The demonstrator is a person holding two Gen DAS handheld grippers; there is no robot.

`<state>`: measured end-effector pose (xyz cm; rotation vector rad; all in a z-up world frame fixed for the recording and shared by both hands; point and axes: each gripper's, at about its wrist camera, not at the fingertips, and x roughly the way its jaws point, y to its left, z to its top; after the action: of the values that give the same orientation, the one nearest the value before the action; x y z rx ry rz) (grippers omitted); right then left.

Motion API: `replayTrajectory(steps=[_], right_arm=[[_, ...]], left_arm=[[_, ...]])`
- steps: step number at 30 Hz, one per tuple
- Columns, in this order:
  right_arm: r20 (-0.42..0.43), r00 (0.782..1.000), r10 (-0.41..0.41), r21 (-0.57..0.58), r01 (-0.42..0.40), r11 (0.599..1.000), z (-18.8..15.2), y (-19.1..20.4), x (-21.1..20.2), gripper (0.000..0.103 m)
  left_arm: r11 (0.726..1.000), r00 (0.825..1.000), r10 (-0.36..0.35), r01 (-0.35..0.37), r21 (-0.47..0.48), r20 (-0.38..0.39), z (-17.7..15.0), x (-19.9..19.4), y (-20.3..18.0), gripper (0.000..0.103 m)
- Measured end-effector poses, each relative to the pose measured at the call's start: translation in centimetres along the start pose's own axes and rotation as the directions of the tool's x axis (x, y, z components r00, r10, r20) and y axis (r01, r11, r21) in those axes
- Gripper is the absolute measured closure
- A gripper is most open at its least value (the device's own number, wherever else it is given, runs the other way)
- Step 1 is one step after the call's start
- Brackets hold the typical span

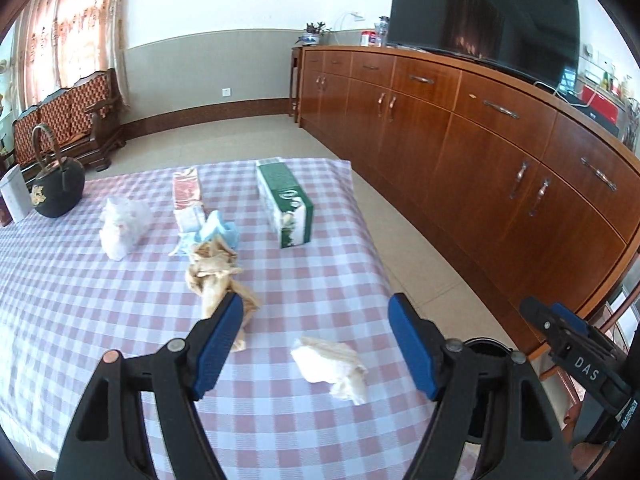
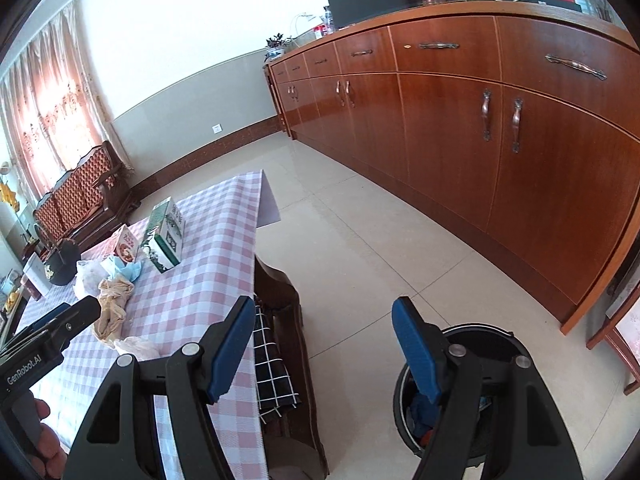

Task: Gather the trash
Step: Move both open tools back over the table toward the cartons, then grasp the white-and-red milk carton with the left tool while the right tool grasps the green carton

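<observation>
Trash lies on the checked tablecloth [image 1: 80, 280]: a crumpled white tissue [image 1: 328, 364], a tan crumpled wrapper [image 1: 218, 276], a blue crumpled piece [image 1: 220, 232] and a white plastic bag [image 1: 122, 224]. My left gripper [image 1: 316, 312] hovers open above the near table edge, the white tissue lying below, just past its fingertips; nothing is held. My right gripper [image 2: 324, 312] is open and empty over the floor beside the table. A black round bin [image 2: 492, 332] stands under its right finger, with blue scraps inside. Each gripper shows in the other's view: the left gripper [image 2: 60, 328], the right gripper [image 1: 576, 344].
A green box [image 1: 286, 204], a red packet [image 1: 186, 190] and a black teapot [image 1: 58, 188] stand on the table. A wooden chair with a checked cushion [image 2: 276, 360] is tucked at the table's edge. A long wooden sideboard [image 2: 480, 140] runs along the right. A hand [image 2: 44, 440] holds the left gripper.
</observation>
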<state>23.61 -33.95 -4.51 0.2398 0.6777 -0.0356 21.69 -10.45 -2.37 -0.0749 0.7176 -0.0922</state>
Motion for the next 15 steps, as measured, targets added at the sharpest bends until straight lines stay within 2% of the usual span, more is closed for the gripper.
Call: replayTrajectory(steps=[7, 15], right_arm=[[-0.028, 0.997, 0.067, -0.062, -0.069, 0.996, 0.3, 5.1, 2.0, 0.030], [-0.089, 0.983, 0.159, -0.100, -0.168, 0.981, 0.7, 10.4, 5.5, 0.030]], left_arm=[[0.995, 0.997, 0.075, -0.074, -0.068, 0.000, 0.7, 1.1, 5.2, 0.027], [0.987, 0.994, 0.109, -0.109, -0.116, -0.009, 2.1, 3.1, 9.4, 0.027]])
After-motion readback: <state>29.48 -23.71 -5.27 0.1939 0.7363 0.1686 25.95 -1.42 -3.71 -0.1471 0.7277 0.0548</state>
